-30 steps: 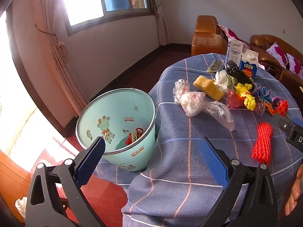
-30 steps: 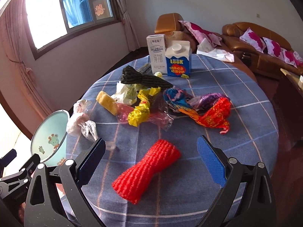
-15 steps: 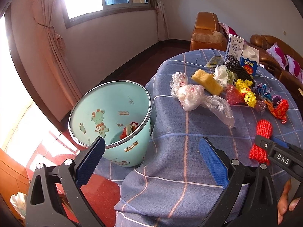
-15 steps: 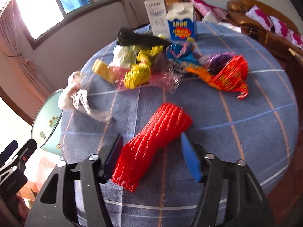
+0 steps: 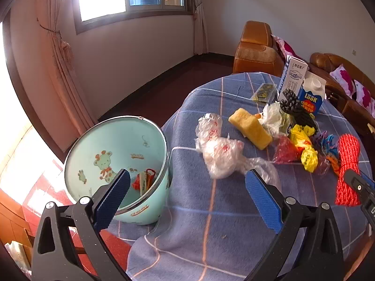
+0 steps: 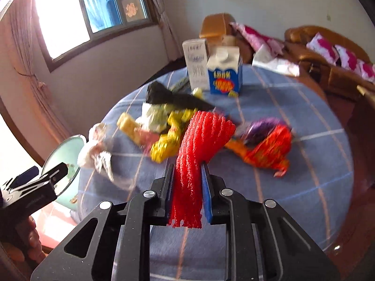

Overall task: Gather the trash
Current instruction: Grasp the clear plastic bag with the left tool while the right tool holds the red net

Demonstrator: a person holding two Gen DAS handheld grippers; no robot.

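My right gripper (image 6: 187,182) is shut on a red foam net sleeve (image 6: 199,140) and holds it lifted above the round table; the sleeve also shows in the left wrist view (image 5: 348,164). My left gripper (image 5: 187,194) is open and empty, hovering over the table edge next to a mint green trash bin (image 5: 112,140) that holds a few wrappers. The bin shows at the left in the right wrist view (image 6: 62,154). A crumpled clear plastic bag (image 5: 222,154) lies just beyond the left gripper.
On the blue checked tablecloth (image 5: 211,222) lie a yellow sponge (image 5: 250,128), a yellow wrapper (image 5: 304,147), a black net (image 5: 297,110), a red-orange wrapper (image 6: 269,149) and two cartons (image 6: 225,70). Brown sofas (image 5: 255,49) stand behind.
My right gripper closed on the red net sleeve and lifted it off the table. My left gripper drifted slightly, still open beside the bin.
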